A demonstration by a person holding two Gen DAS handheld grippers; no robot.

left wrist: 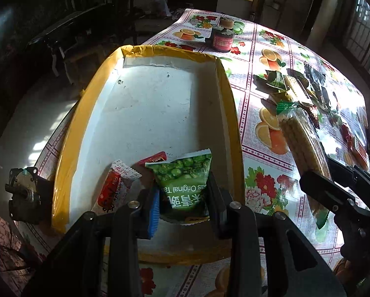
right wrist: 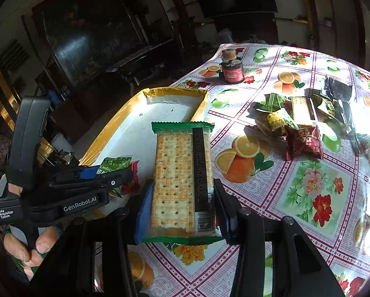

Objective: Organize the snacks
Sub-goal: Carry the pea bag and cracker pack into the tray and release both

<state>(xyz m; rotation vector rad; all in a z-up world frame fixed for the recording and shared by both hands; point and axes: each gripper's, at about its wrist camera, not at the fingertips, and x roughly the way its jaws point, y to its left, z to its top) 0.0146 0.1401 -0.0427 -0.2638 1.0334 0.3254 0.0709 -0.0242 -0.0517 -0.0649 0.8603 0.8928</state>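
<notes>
A: What is seen at the left, and how do the jaws stand there?

B: A white tray [left wrist: 145, 104] with a yellow taped rim is set at the left edge of the table [left wrist: 259, 173]. The left gripper [left wrist: 182, 205] is held over its near end. Its jaws are pressed against the two sides of a green pea packet [left wrist: 185, 180], which is pinched between them and held just above the tray floor. A red-and-white wrapped snack [left wrist: 115, 185] is laid on the tray floor to the packet's left, and a red packet [left wrist: 155, 158] is partly hidden behind it.

A: And further right?

B: The right gripper [right wrist: 182, 210] is held beside the tray's right wall, over the flowered tablecloth [right wrist: 308, 185]. Its jaws are spread about as wide as a cracker pack [right wrist: 182, 173] and are closed on that pack's long sides. The pack is clamped near its lower end, and its green top edge is pointed toward the tray.

A: What is left on the table?

B: A loose pile of snack packets [right wrist: 301, 121] is spread on the cloth well to the right of the tray. A dark red jar [right wrist: 232, 71] is stood at the far side, just beyond the tray's far corner.
</notes>
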